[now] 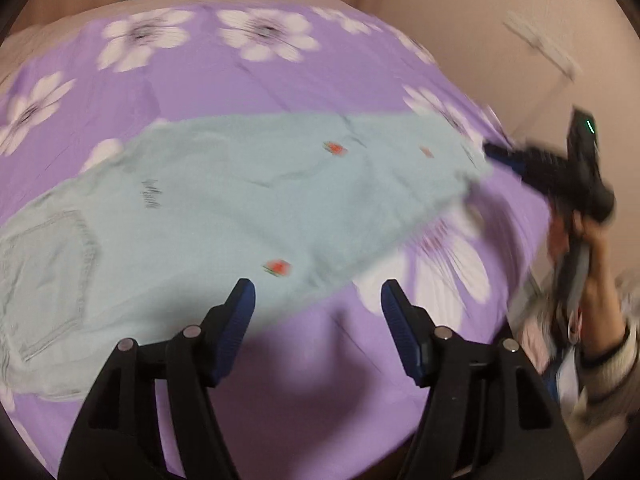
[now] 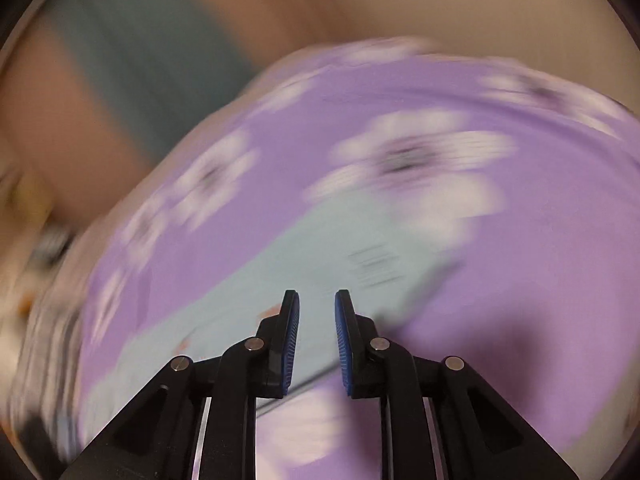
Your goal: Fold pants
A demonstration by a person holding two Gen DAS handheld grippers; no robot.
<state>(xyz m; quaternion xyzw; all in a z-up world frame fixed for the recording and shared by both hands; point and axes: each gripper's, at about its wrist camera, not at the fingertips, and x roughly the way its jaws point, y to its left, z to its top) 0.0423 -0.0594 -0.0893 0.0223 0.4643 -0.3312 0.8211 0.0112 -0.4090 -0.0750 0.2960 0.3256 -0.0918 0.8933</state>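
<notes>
Pale blue pants (image 1: 224,208) with small red patches lie flat on a purple flowered bedspread (image 1: 248,80), a back pocket at the left end. My left gripper (image 1: 316,300) is open and empty, above the near edge of the pants. In the left wrist view the right gripper (image 1: 500,156) is at the right-hand leg end of the pants; contact is blurred. In the right wrist view the pants (image 2: 280,280) stretch away ahead, and my right gripper (image 2: 317,312) has its jaws a narrow gap apart with nothing between them.
The bedspread (image 2: 520,260) covers a bed with beige walls beyond. The bed's right edge drops off near the person's hand (image 1: 600,280). Cluttered items (image 2: 36,240) lie off the bed's left side, blurred.
</notes>
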